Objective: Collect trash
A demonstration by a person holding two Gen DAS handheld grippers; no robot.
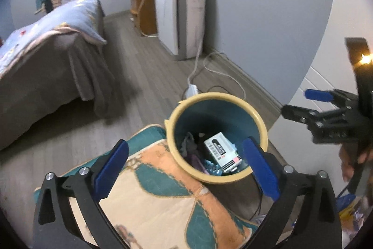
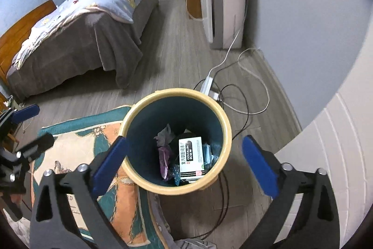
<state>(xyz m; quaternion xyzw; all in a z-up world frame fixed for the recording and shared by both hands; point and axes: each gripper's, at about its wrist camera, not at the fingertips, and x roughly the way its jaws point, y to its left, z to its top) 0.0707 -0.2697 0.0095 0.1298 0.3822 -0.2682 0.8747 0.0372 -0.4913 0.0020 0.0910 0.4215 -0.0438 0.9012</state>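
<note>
Above the bin (image 2: 216, 118), both tongs hang with their jaws spread wide and nothing between them. Left tongs (image 1: 186, 167) point down at the bin's near edge, with blue pads (image 1: 109, 169) on each side. Right tongs (image 2: 184, 165) point down over the bin's mouth too. Each pair also shows at the side of the other's view, the right one (image 1: 310, 102) and the left one (image 2: 25, 123). All the trash I can see sits down at the bottom of the bin. On top lies a white box (image 2: 191, 159) with dark print. It looks like thin card, so I think it is light and would dent if squeezed hard. The best hold would be across its two long sides. Beside it lie a gray wad (image 2: 164, 133), a purple wrapper (image 2: 164, 161) and some blue bits (image 2: 208, 153). These look soft, crinkly and very light, so they may slip, and a pinch in the middle should do. The bin stands on the wood floor, touching a cushion (image 2: 70, 155) with teal and orange shapes. Cords (image 2: 242, 106) and a white plug strip lie just behind the bin. Farther off are a bed (image 2: 77, 34) and a tall white machine (image 2: 226, 6) by the wall. I see no loose trash on the floor near the bin.
</note>
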